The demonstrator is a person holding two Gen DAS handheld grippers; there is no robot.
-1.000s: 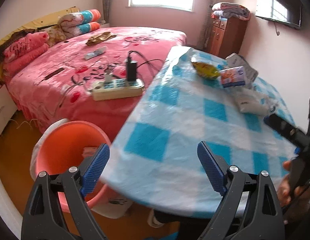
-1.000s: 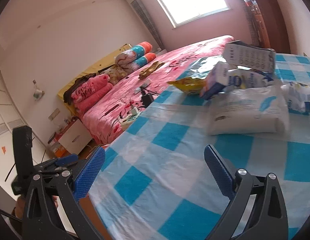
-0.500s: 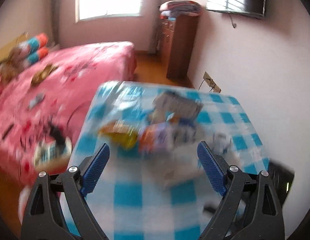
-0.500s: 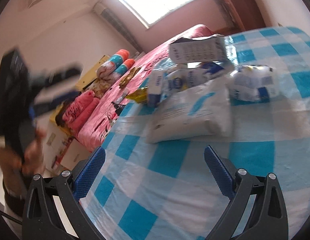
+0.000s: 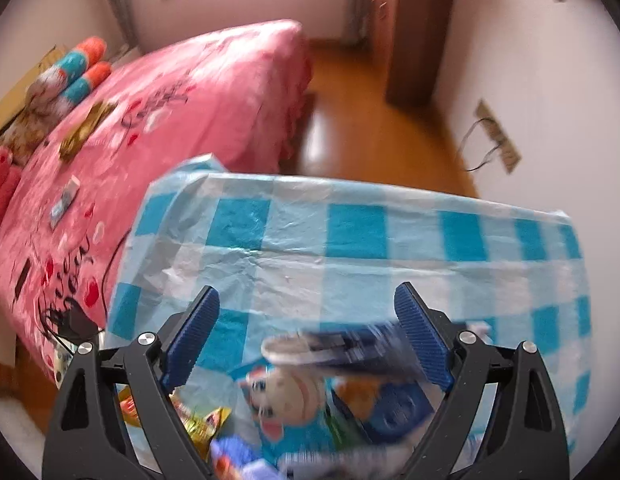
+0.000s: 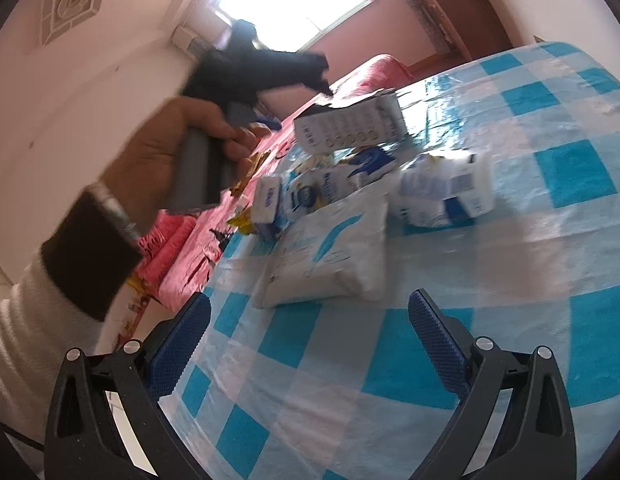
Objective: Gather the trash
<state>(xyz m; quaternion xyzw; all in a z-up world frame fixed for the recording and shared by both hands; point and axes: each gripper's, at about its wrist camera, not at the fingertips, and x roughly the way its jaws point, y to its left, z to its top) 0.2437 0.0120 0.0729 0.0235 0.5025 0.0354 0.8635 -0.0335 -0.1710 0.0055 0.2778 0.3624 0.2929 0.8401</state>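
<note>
Trash lies in a pile on the blue-and-white checked table: a white plastic packet, a blue-and-white carton, a white box with dots and a milk pack. My left gripper is open and hovers over the pile, above a blurred blue carton with a cartoon face and a yellow wrapper. It also shows in the right wrist view, held in a hand above the dotted box. My right gripper is open and empty, just short of the white packet.
A pink bed with pillows, a remote and a power strip lies left of the table. A wooden cabinet stands by the far wall. Wooden floor lies beyond the table's far edge.
My left gripper has swung from beside the orange bin up and over the table, and now looks down on the trash pile. My right gripper has moved closer to the white packet.
</note>
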